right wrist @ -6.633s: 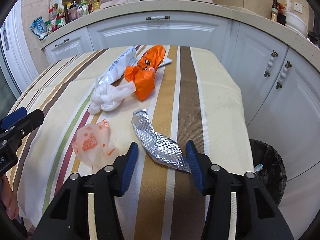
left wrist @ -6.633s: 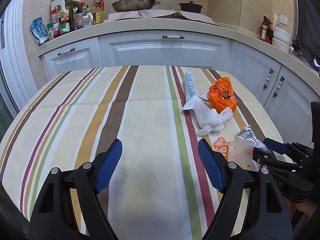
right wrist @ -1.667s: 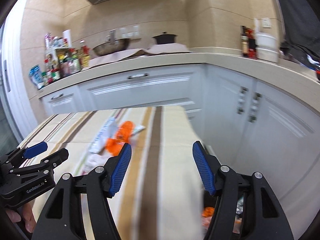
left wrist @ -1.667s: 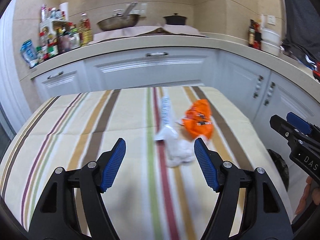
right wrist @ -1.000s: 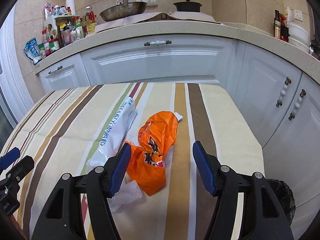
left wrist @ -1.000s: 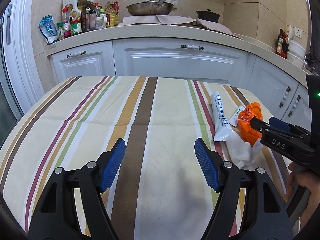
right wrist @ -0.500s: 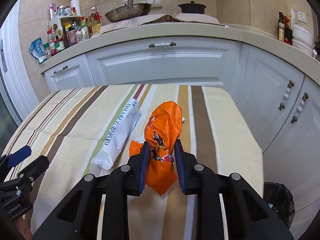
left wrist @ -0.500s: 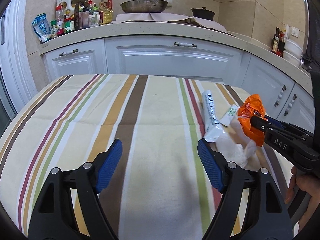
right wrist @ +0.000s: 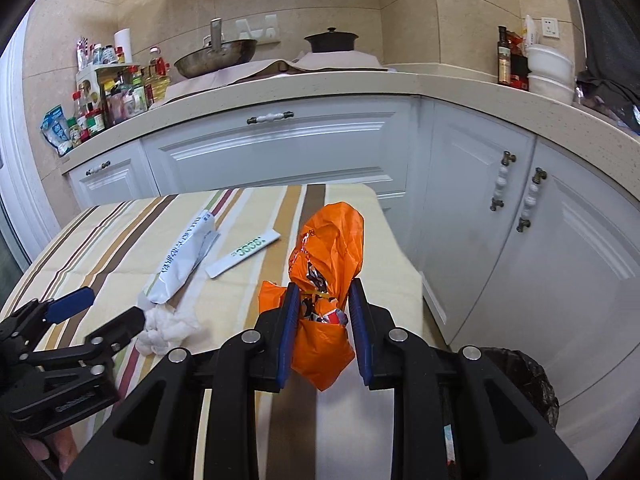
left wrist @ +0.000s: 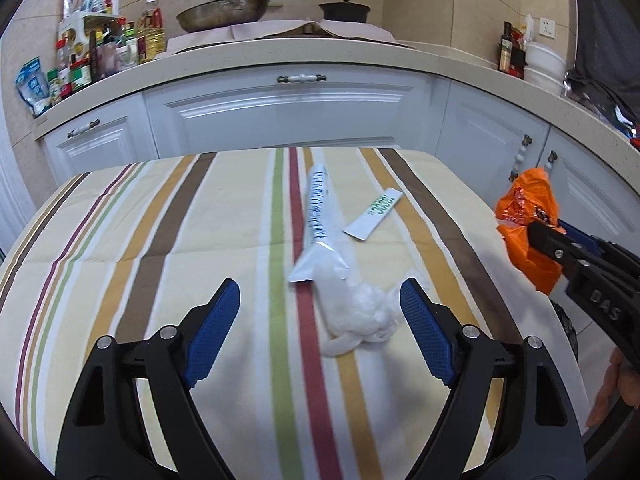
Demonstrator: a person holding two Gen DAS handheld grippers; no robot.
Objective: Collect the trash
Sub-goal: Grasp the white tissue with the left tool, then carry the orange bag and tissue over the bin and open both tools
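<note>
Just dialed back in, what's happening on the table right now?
Trash pickup is underway. The right hand-held gripper is shut on the orange bag, lifted off the striped table. The left hand-held gripper is open, hovering near the white crumpled wad. A long white wrapper and small sachet lie there too. The bin sits beside the table.

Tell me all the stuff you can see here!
Orange bag: one, orange, in the right gripper.
Tissue: one, white, crumpled on table.
Long wrapper: one, white, touching the tissue.
Small packet: one, white and green, beside long wrapper.
Tablecloth: one, striped, on table.
Bin: one, black-lined, on the floor right of the table.
Wok: one, metal, on counter.
Pot: one, black, on counter.
Left gripper: open, around the tissue.
Right gripper: shut.
</note>
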